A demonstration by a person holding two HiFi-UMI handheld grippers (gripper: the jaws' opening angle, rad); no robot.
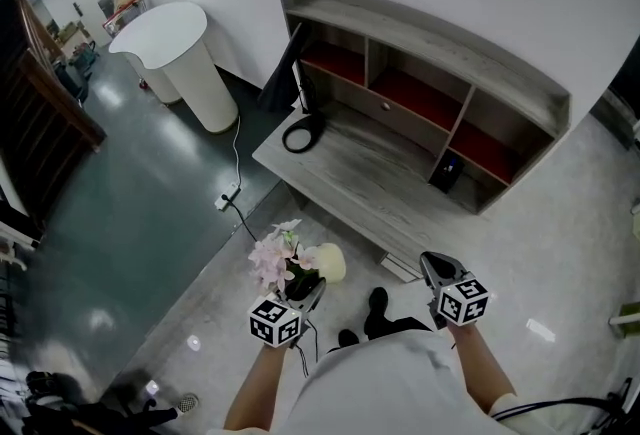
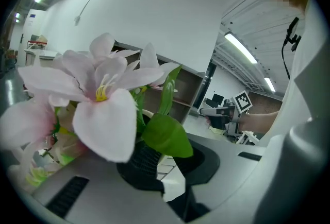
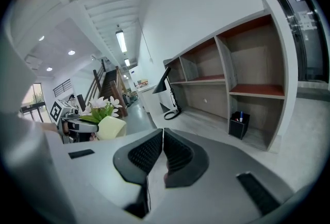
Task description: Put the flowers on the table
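Observation:
A bunch of pale pink flowers (image 1: 278, 258) with green leaves sits in a pale yellow pot (image 1: 331, 263). My left gripper (image 1: 306, 297) is shut on it and holds it above the floor, in front of the grey wooden table (image 1: 360, 178). In the left gripper view the flowers (image 2: 98, 99) fill the frame and the pot's pale rim shows between the black pads (image 2: 139, 164). My right gripper (image 1: 431, 265) hangs to the right, shut and empty. Its pads (image 3: 178, 153) meet at the tips in the right gripper view, where the pot (image 3: 111, 127) shows at the left.
The table carries a shelf unit (image 1: 440, 73) with red-floored compartments, a black lamp base (image 1: 302, 134) and a black pen holder (image 1: 446, 172). A white rounded counter (image 1: 180, 48) stands far left. A power strip and cable (image 1: 229, 197) lie on the floor. The person's shoes (image 1: 376, 307) are below.

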